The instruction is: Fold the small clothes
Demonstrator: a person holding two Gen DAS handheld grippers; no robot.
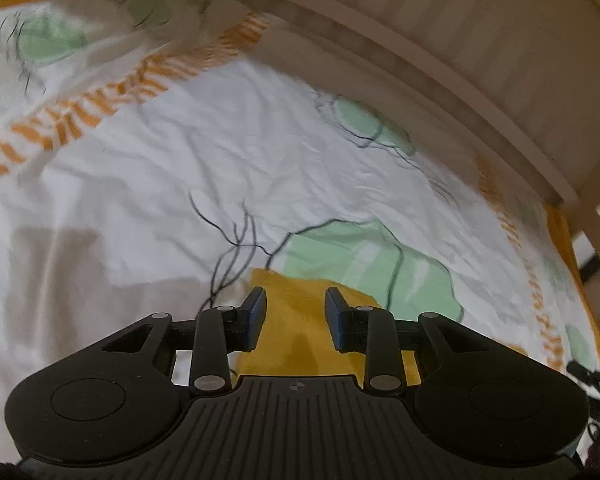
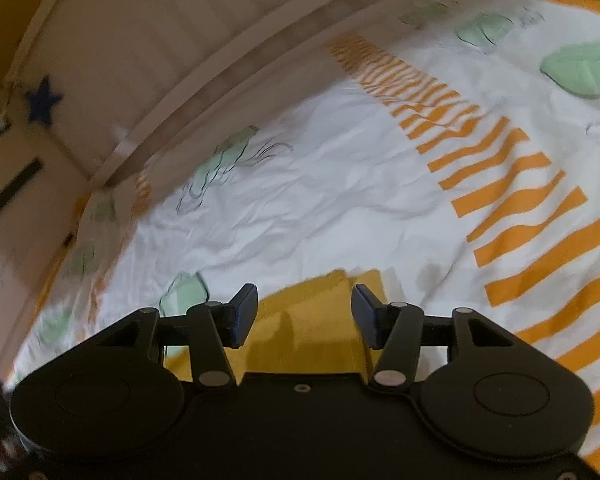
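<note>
Left wrist view first: the left hand-held gripper (image 1: 296, 316), black with dark blue pads, sits at the bottom centre of the frame with its jaws spread apart and nothing pinched between them. Right behind and below the fingertips lies a mustard-yellow piece of small clothing (image 1: 296, 344), lying flat on the bed; it shows through the gap between the fingers and runs down under the gripper body. The pads don't press on it as far as I can see.

It all rests on a white crumpled bed cover printed with pale green leaves, thin black twig lines and orange striped bands (image 1: 172, 168), which fills most of the frame. Along the upper right runs a pale cream slatted bed rail (image 1: 440, 40), curved by the fisheye. The picture's a bit blurry, so fine detail is lost.

Right wrist view: the right hand-held gripper (image 2: 305, 316) is also at bottom centre, jaws spread wider than the left one's, nothing clamped. The same mustard-yellow cloth (image 2: 312, 332) lies between and below its fingers, its far edge just beyond the tips. The orange bands cross the right side of the frame. The cream rail (image 2: 172, 64) sweeps across the upper left, and a dark blue star shape (image 2: 42, 100) sits on the pale surface at far left.

No containers anywhere in either view.
</note>
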